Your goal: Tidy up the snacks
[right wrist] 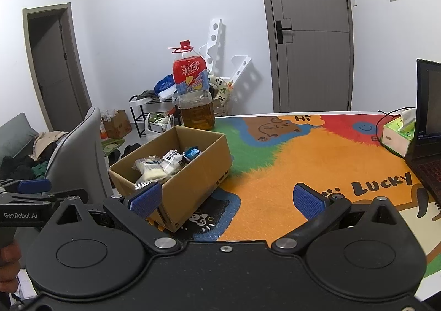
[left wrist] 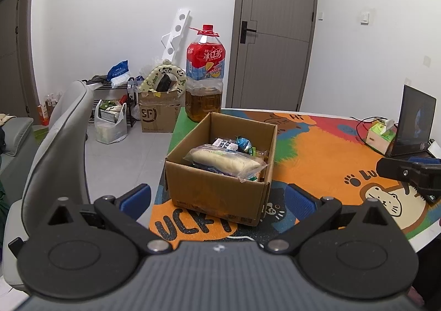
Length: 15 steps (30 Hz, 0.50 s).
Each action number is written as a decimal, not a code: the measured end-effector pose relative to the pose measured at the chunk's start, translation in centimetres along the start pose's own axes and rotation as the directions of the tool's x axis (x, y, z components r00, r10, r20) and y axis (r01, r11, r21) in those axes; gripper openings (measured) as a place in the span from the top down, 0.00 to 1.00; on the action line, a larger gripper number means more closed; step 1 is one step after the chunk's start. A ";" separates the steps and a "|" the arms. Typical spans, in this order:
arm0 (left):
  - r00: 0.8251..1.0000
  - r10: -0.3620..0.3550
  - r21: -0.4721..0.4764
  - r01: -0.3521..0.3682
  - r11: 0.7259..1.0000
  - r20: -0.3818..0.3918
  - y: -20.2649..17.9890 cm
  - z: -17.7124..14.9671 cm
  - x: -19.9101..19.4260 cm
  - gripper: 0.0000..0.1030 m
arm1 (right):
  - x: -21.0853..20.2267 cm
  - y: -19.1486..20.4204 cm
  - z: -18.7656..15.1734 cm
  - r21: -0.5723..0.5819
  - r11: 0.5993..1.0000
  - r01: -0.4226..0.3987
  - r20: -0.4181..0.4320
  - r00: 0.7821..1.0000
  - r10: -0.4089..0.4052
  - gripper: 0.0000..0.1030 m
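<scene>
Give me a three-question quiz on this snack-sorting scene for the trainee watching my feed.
1. True or false: both tools are open and hold nothing.
2. Where are the snack packets: A) loose on the mat, B) inside the cardboard box, C) beside the laptop?
3. What stands on the table just behind the box?

Key:
1. True: left tool and right tool are both spread and empty.
2. B: snack packets.
3. A large iced tea bottle.
</scene>
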State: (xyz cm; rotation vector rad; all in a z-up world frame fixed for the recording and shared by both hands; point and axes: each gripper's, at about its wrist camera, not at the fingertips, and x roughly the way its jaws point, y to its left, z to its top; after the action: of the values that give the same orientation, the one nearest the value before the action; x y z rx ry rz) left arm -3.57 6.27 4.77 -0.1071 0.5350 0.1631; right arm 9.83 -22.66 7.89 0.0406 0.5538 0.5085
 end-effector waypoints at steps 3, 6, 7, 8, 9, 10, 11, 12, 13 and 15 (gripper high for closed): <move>1.000 0.002 -0.002 -0.002 1.000 -0.001 0.1 0.0 0.1 0.01 | 0.0 0.0 0.1 0.001 1.000 0.005 0.000 1.000 -0.005 0.00; 1.000 0.007 -0.004 -0.007 1.000 0.004 0.2 0.0 0.0 0.00 | 0.0 -0.1 0.1 0.005 1.000 0.002 0.002 1.000 -0.002 0.00; 1.000 0.010 -0.004 -0.010 1.000 0.005 0.3 0.0 0.1 0.00 | 0.0 -0.1 0.0 0.004 1.000 0.000 0.003 1.000 0.000 0.00; 1.000 0.013 -0.003 -0.013 1.000 0.004 0.2 0.1 0.1 0.00 | 0.0 -0.2 -0.1 0.002 1.000 0.000 0.002 1.000 0.000 0.00; 1.000 0.012 -0.001 -0.012 1.000 0.006 0.2 0.1 0.1 0.00 | 0.0 -0.2 -0.1 0.001 1.000 0.003 -0.002 1.000 -0.003 0.00; 1.000 0.012 0.002 -0.012 1.000 0.007 0.2 0.0 0.0 0.01 | 0.0 -0.2 -0.1 0.000 1.000 0.004 -0.003 1.000 -0.004 0.00; 1.000 0.014 0.006 -0.014 1.000 0.006 0.1 0.0 0.1 0.01 | 0.1 -0.2 -0.1 -0.001 1.000 0.004 -0.003 1.000 -0.004 0.00; 1.000 0.015 0.008 -0.015 1.000 0.006 0.2 0.0 0.1 0.01 | 0.1 -0.2 -0.1 0.001 1.000 0.005 -0.003 1.000 -0.005 0.00; 1.000 0.015 0.008 -0.015 1.000 0.006 0.2 0.0 0.1 0.01 | 0.1 -0.2 -0.1 0.004 1.000 0.005 -0.003 1.000 -0.005 0.00; 1.000 0.015 0.007 -0.015 1.000 0.004 0.3 -0.1 0.2 0.01 | 0.1 -0.1 -0.2 0.007 1.000 0.003 -0.003 1.000 -0.003 0.00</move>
State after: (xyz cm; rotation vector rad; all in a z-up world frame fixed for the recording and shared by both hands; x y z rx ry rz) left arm -3.51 6.59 4.59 -0.0959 0.5328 0.1757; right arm 9.88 -22.73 7.65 0.0455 0.5582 0.5037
